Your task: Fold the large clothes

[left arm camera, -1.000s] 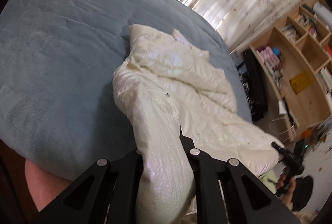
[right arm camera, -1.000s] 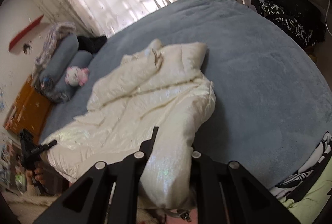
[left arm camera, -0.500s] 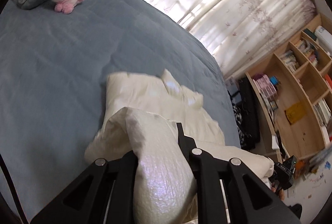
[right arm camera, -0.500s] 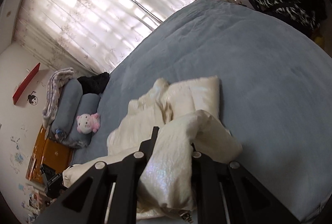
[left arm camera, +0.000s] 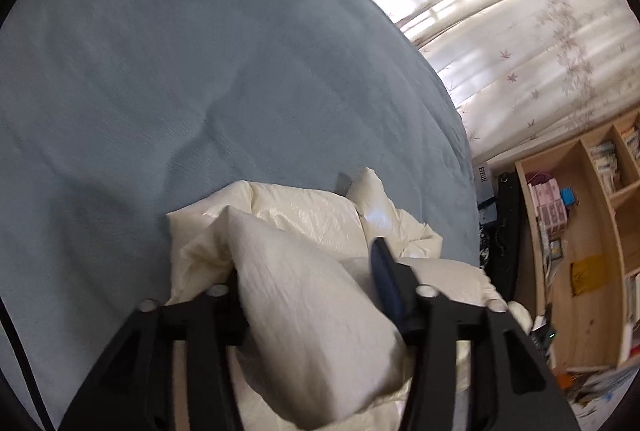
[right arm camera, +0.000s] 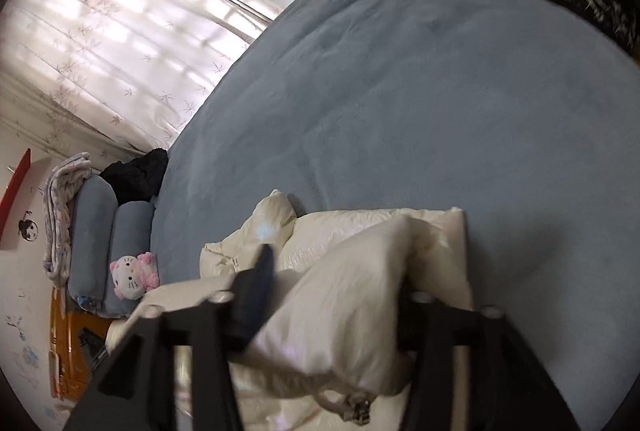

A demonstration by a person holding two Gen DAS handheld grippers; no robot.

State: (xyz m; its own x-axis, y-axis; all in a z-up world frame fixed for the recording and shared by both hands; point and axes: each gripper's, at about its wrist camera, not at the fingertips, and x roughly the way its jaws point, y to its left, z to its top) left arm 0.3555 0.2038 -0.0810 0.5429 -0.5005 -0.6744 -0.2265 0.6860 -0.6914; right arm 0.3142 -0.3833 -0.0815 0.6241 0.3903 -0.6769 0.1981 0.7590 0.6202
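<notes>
Showing L gripper & R gripper, jaws spread wide w/ cream puffer jacket bunched between fingers, folded on blue bed; plush toy near pillows

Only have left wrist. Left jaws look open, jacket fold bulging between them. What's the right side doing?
Observer: The right gripper is open too, fingers spread, with a fold of the cream jacket between them.
Operator: Any hardware near those fingers?
Observer: Yes, a metal zipper pull hangs from the fold's lower edge, below the fingers.
Operator: What lies past the jacket on that side?
Observer: Blue bedspread ahead. Far left, two blue pillows with the plush cat leaning on them.
</notes>
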